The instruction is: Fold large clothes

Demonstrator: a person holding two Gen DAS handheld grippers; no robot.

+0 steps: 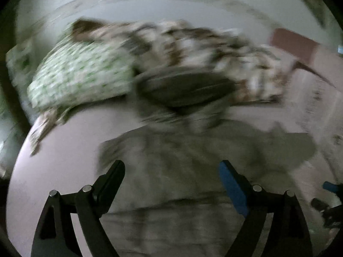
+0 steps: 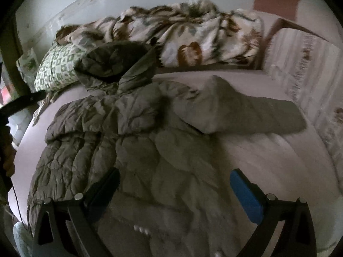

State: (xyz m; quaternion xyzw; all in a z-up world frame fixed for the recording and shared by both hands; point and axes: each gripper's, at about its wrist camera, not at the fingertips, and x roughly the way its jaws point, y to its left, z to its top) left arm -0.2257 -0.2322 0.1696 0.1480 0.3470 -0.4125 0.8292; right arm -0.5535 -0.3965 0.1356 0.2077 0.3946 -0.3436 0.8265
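Note:
An olive-grey quilted hooded jacket (image 2: pixel 137 137) lies spread on a pale pink bed (image 2: pixel 268 160). Its hood (image 2: pixel 115 62) points toward the pillows and one sleeve (image 2: pixel 253 115) stretches out to the right. My right gripper (image 2: pixel 173 177) is open and empty, hovering over the jacket's lower body. In the blurred left wrist view the same jacket (image 1: pixel 182 160) fills the middle, hood (image 1: pixel 184 87) at the far end. My left gripper (image 1: pixel 171 171) is open and empty above the jacket. The right gripper's tip shows at the right edge of the left wrist view (image 1: pixel 330 197).
A green-and-white patterned pillow (image 2: pixel 57 70) and a brown floral blanket (image 2: pixel 193 34) lie at the head of the bed against a pale wall. A striped floral sheet (image 2: pixel 306 64) covers the right side. A dark strap (image 2: pixel 19 105) crosses the left edge.

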